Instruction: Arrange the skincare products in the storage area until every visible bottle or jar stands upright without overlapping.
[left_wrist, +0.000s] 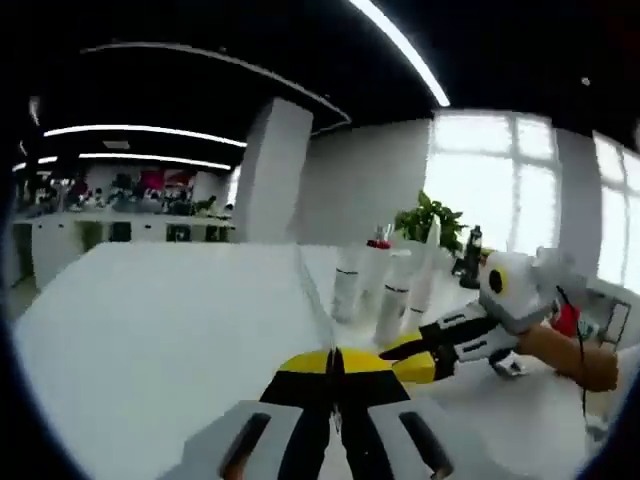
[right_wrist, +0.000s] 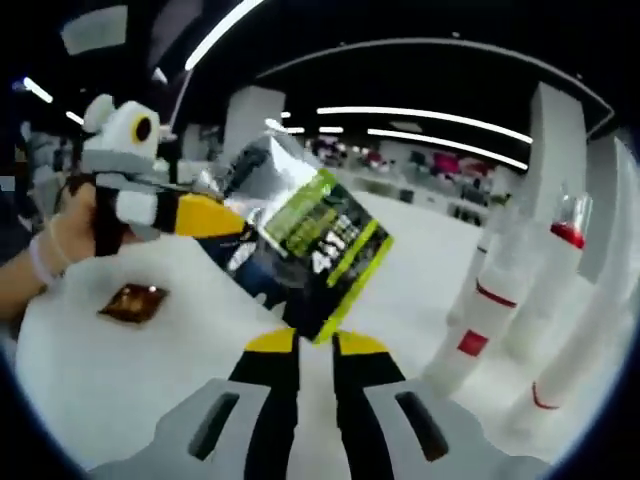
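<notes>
While both grippers meet over the white table (left_wrist: 150, 330), a flat sachet (right_wrist: 300, 245) hangs between them in the right gripper view. It is dark and silvery with a lime-green label. Its long axis runs on a slant in that view, from its crinkled foil end at upper left down to a corner at lower right. The right gripper (right_wrist: 305, 345) has its yellow-tipped jaws nearly together on that lower corner, pinching it. The left gripper (right_wrist: 215, 215) reaches in from the left of that view with a person's hand (right_wrist: 60, 250) behind it, and its yellow tip touches the sachet's upper part. From the left gripper view, the left gripper's (left_wrist: 335, 365) own jaws stand pressed shut, edge-on to something thin, though I cannot make out the sachet there. The right gripper (left_wrist: 425, 355) comes in from the right, tip just beside them.

A row of tall white bottles (left_wrist: 385, 285) with red bands stands upright farther back on the table, close together, near a potted plant (left_wrist: 432, 220). A small brown packet (right_wrist: 132, 302) lies flat on the table, apart from the sachet.
</notes>
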